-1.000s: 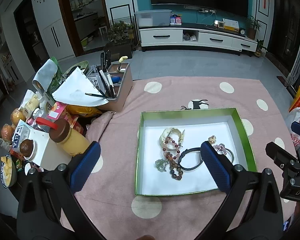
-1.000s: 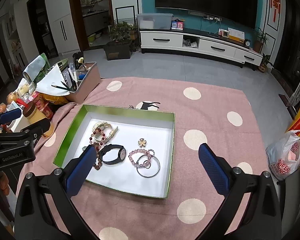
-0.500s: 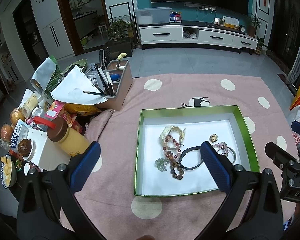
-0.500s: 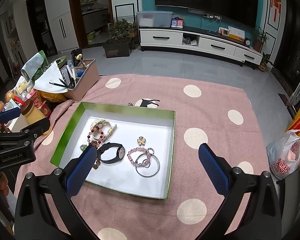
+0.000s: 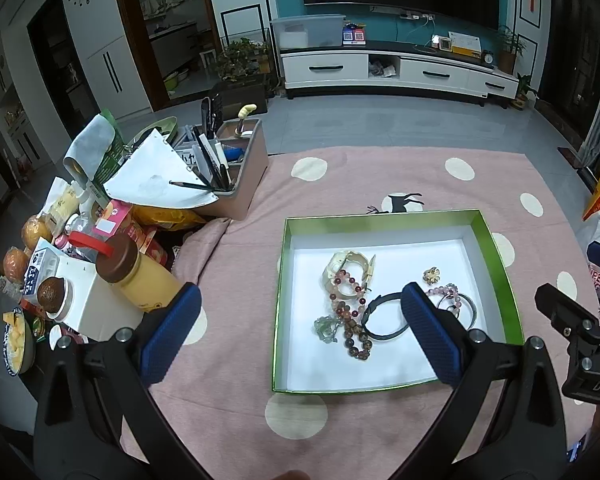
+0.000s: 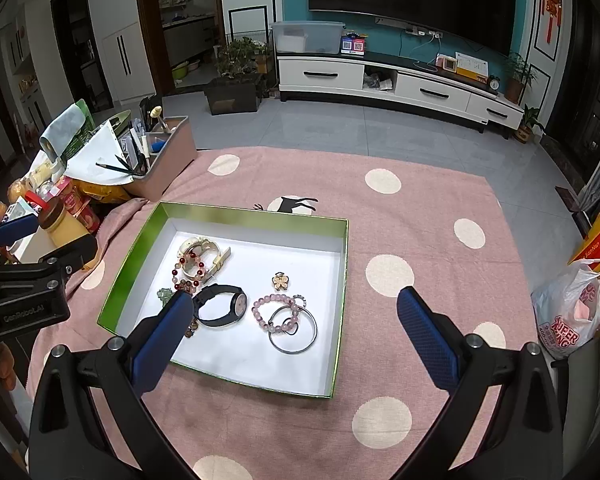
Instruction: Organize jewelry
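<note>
Right wrist view shows the green tray (image 6: 236,213) on the pink surface, with the black watch (image 6: 224,306) at 9 o'clock of the silver bangle (image 6: 294,334), which touches the pink bead bracelet (image 6: 274,312). Both the right gripper (image 6: 288,332) and the left gripper (image 5: 296,320) hover with jaws spread, holding nothing. I judge these pieces light and slippery, the bangle stiff, so the watch strap gives the safest hold.

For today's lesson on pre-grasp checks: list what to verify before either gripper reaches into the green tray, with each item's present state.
1. Left gripper open, empty: ok.
2. Right gripper open, empty: ok.
3. Green tray flat on the pink cloth: ok.
4. Black watch clear of other pieces: cannot tell, a finger hides its left end.
5. Pink bead bracelet separate from silver bangle: not ok, they overlap.
</note>
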`<act>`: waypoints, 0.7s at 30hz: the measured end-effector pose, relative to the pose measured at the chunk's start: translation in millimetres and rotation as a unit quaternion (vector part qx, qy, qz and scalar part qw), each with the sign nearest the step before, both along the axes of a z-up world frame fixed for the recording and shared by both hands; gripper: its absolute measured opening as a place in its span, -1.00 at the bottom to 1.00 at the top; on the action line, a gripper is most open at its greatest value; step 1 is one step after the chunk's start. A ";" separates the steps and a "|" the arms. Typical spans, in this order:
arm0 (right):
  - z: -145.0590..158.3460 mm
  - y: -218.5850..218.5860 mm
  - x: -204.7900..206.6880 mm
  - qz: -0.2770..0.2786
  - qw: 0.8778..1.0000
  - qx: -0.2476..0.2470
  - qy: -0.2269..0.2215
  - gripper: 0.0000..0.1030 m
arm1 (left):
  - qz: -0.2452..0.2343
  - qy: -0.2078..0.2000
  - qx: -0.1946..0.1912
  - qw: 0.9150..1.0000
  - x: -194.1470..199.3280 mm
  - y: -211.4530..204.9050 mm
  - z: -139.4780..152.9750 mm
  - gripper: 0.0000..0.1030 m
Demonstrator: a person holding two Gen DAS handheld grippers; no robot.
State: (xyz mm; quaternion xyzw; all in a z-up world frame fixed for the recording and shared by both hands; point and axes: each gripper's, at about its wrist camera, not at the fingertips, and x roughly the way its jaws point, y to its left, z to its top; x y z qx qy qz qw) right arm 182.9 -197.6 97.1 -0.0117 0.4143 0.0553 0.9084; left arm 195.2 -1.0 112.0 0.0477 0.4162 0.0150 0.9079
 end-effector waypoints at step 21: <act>-2.5 0.4 0.7 0.000 1.000 -0.002 0.002 0.97 | -0.001 -0.003 0.000 1.000 -0.1 1.9 -2.7 0.96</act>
